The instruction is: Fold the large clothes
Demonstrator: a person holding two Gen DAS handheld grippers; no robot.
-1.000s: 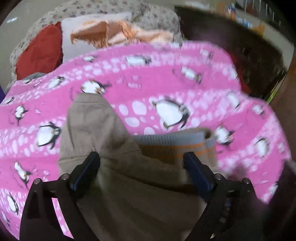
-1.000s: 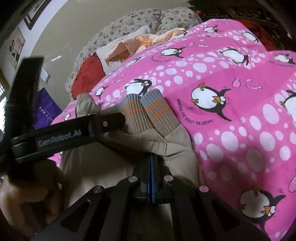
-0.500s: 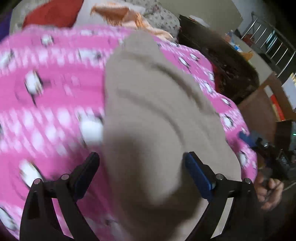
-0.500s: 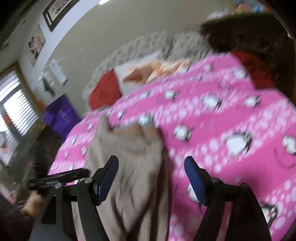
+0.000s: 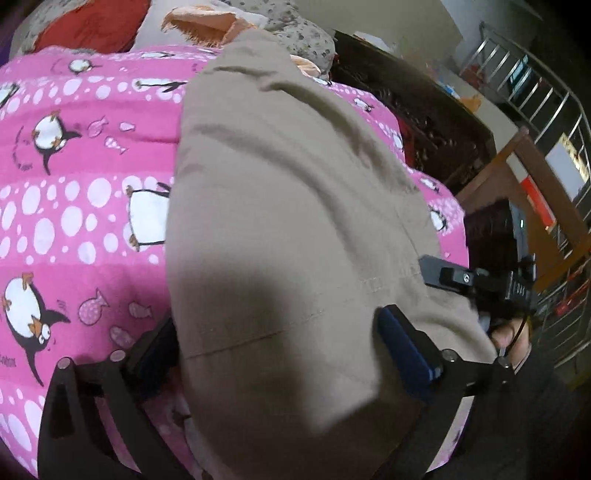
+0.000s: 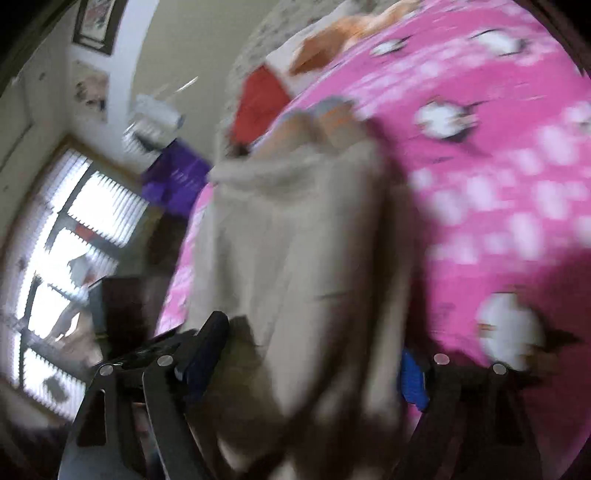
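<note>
A large beige garment lies folded lengthwise on a pink penguin-print blanket. My left gripper is open, its jaws wide to either side of the garment's near end. In the blurred right wrist view the same garment runs away from me, its grey-and-orange ribbed cuffs at the far end. My right gripper is open, straddling the near end of the cloth. The right gripper also shows in the left wrist view at the garment's right edge.
Red, white and orange pillows lie at the head of the bed. Dark wooden furniture and a metal railing stand on the right. A window with blinds and a purple bag are left of the bed.
My right gripper has let go of the garment's cuffs and pulled back open. Both grippers have moved to the garment's near end, and the views have tilted.
</note>
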